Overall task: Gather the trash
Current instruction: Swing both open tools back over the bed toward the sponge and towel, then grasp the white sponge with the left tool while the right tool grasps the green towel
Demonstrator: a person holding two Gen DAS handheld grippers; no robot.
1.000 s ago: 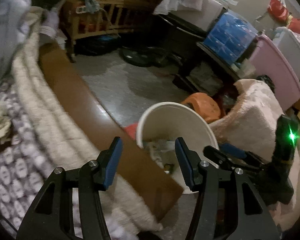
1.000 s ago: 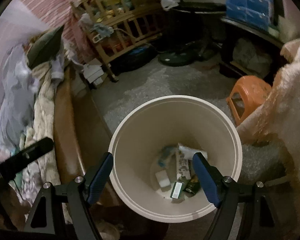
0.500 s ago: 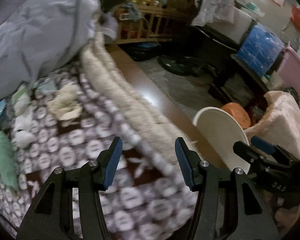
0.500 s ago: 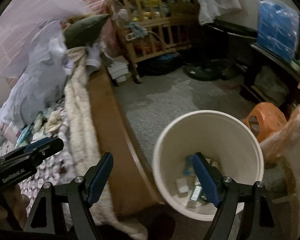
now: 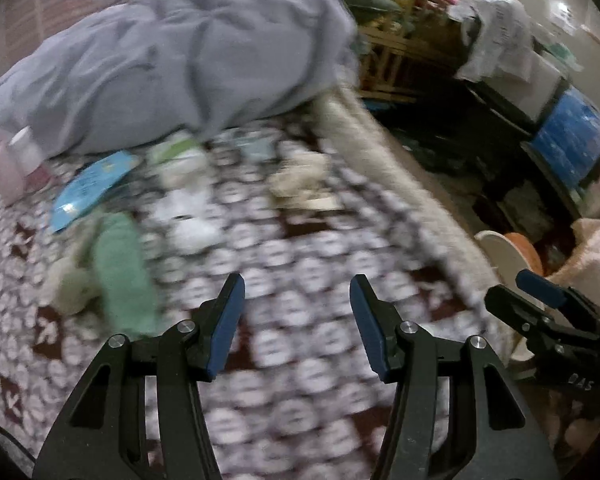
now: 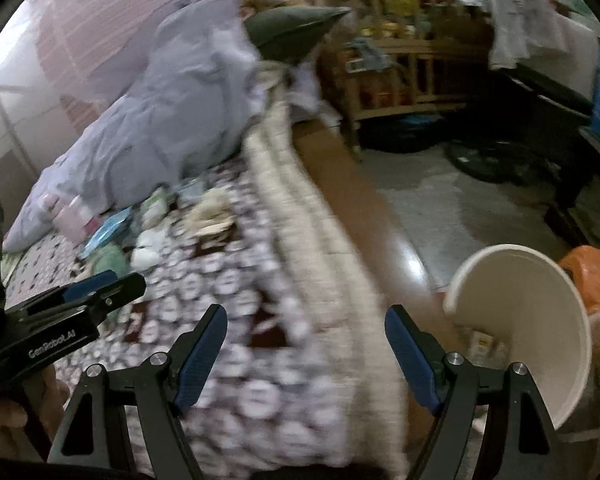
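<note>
Hovering tilted downward over the bed's brown-and-white patterned blanket (image 5: 300, 248), the left gripper (image 5: 296, 320) has its blue-padded fingers apart with nothing between them; the right gripper (image 6: 306, 354) hangs alongside, fingers wider and also empty. Scattered trash, a blue wrapper (image 5: 90, 186) and crumpled white paper (image 5: 188, 216), lies ahead near the grey duvet (image 5: 188, 52). The white round bucket (image 6: 528, 320) stands on the floor beyond the bed's wooden edge (image 6: 372, 216).

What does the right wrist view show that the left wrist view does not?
Only the right wrist view: the inside of the white bin, with trash at the bottom, and the floor. Only the left wrist view: the blue drawers seen whole. Both: the patterned blanket, the grey duvet, the blue packet and both open, empty hand-held grippers.
</note>
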